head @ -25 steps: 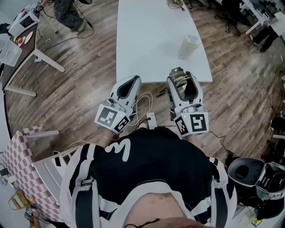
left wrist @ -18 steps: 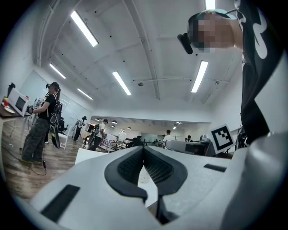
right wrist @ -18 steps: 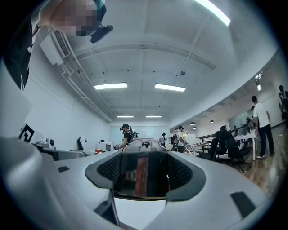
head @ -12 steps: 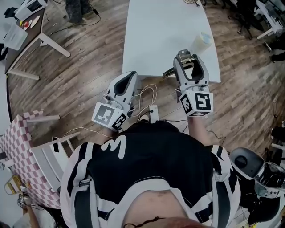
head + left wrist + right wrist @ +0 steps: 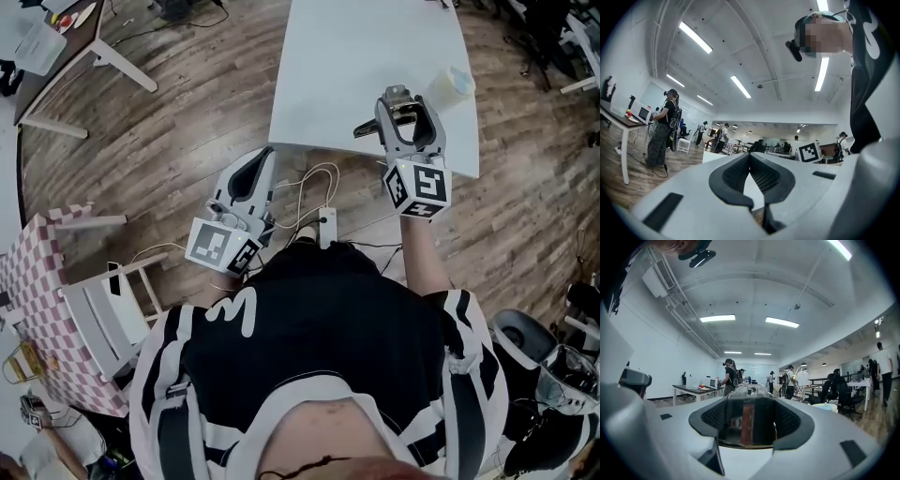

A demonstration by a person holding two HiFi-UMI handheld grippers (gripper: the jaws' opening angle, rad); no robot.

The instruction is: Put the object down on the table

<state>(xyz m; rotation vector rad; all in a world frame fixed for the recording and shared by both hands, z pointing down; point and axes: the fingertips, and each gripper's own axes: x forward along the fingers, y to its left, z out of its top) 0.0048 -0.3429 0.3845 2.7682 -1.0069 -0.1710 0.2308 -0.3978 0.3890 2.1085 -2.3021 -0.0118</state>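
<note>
My right gripper [image 5: 401, 101] is over the near right edge of the white table [image 5: 347, 66], shut on a small dark, partly see-through object with metal parts [image 5: 396, 105]. In the right gripper view the object [image 5: 749, 422] fills the gap between the jaws, with a red-brown strip down its middle and its metal top just past the right gripper [image 5: 750, 397] tips. My left gripper [image 5: 262, 157] hangs over the wooden floor, short of the table's near edge. In the left gripper view the left gripper [image 5: 750, 158] has its pads closed together with nothing between them.
A pale translucent cup-like container [image 5: 456, 82] stands on the table just right of the right gripper. Cables and a white power strip [image 5: 324, 225] lie on the floor below the table edge. A white chair [image 5: 103, 314] and checkered cloth [image 5: 42, 309] sit at left; a desk [image 5: 56, 42] is far left.
The right gripper has moved forward and up with the object, from short of the table to over its near edge. The left gripper has stayed low beside the body.
</note>
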